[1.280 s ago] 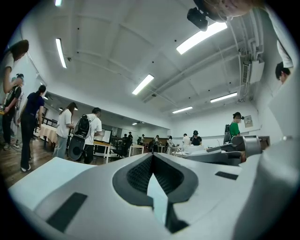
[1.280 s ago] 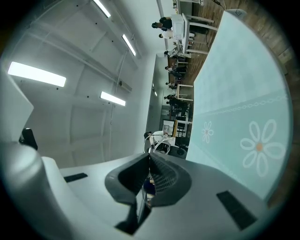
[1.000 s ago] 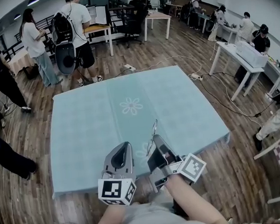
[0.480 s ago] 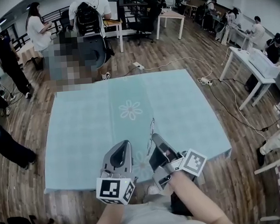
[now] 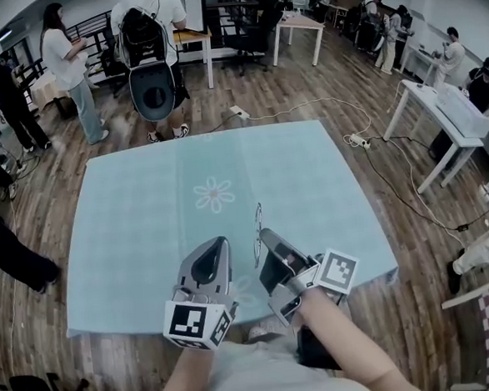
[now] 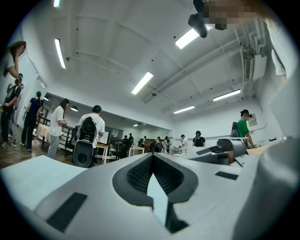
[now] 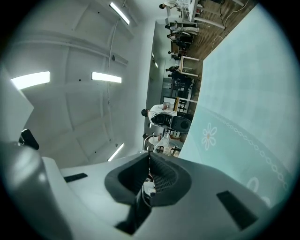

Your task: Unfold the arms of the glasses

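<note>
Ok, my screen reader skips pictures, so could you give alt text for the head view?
Seen from above, the right claw grips thin wire-framed glasses over a pale blue table, with the shut, empty left claw beside it. People stand on the wooden floor beyond.

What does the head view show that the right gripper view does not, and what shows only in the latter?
Only the head view: the left gripper beside the right gripper, and the glasses sticking out past the right gripper's tips above the tablecloth. Only the right gripper view: its pads closed on a thin part of the glasses, and the ceiling lights. Both: the glasses, the tablecloth's flower print and people standing beyond the cloth.
</note>
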The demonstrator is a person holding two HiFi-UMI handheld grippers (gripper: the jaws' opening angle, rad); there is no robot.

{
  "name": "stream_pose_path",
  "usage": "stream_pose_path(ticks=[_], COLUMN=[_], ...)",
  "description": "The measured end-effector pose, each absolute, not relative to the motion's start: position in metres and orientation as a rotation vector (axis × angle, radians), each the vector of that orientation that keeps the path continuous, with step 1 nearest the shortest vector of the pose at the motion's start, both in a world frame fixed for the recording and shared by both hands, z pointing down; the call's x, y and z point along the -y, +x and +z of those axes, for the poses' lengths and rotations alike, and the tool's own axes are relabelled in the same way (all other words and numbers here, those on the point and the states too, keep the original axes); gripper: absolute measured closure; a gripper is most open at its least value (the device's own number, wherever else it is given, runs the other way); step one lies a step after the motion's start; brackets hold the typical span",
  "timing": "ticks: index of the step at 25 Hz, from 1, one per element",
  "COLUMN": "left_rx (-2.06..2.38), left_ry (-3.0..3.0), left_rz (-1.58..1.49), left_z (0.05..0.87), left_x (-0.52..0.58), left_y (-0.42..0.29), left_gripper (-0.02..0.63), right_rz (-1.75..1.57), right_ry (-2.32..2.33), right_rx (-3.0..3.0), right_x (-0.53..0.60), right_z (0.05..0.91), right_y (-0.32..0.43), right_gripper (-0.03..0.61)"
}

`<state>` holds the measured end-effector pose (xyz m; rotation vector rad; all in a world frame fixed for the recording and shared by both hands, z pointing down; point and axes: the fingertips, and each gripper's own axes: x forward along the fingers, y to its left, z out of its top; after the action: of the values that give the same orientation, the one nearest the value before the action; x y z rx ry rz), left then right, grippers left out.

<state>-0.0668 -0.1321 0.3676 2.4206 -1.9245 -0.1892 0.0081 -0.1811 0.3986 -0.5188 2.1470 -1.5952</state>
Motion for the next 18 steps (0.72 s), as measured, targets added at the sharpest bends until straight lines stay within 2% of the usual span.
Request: stream_pose_path(ticks=[9, 18], left_rx=[1.796, 1.672], left_ry=[2.551, 2.619], left_rz=[-0.154, -0.086], left_z=[0.358, 0.365], left_x=[0.147, 0.155], left_y=[-0.057, -0.056], left_gripper=[0.607, 0.607], right_rz=[-1.607, -1.851], right_ry=[-0.517, -0.204], right_rx=[-2.164, -2.112], right_x=[0.195, 0.196], right_z=[0.398, 0.399], right_y=[0.016, 0.008], right_gripper=[0.566, 0.566])
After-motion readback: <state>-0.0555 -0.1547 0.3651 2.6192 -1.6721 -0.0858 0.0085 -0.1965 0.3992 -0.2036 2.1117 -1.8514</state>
